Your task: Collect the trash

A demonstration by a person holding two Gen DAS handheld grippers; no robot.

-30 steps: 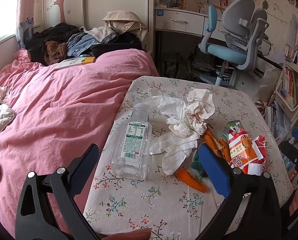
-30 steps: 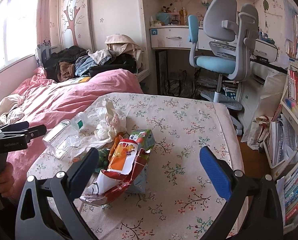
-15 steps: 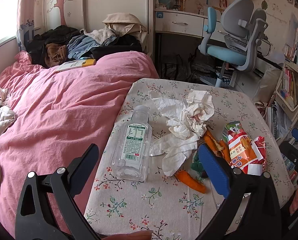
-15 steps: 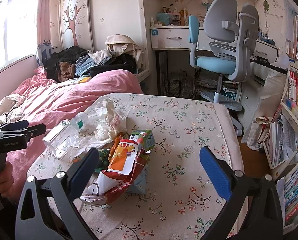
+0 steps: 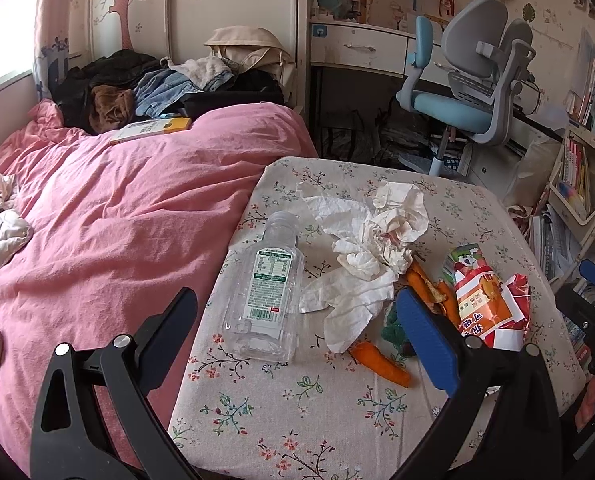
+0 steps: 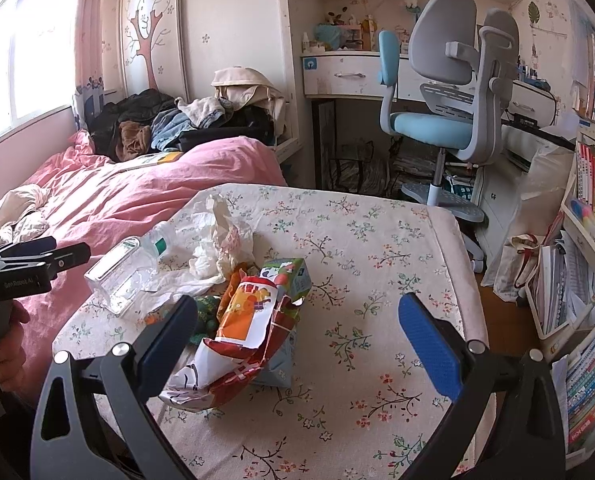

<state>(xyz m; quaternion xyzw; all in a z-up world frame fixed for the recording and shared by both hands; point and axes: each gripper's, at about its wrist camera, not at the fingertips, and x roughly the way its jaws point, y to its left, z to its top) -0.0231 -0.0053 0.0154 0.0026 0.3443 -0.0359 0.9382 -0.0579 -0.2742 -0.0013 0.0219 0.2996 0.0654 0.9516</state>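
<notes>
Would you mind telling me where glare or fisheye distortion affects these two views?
Left wrist view: the window at upper left is blown out white; dark vignette in the corners. Right wrist view: window overexposed too; the bookshelf bows at the right edge. The plastic bottle stays sharp.

We can't read the small print on the clear bottle's label [image 5: 271,284]. The left gripper's finger hides part of the green wrapper [image 5: 393,326] at five o'clock. The bookshelf [image 6: 593,216] at three o'clock runs off frame.
</notes>
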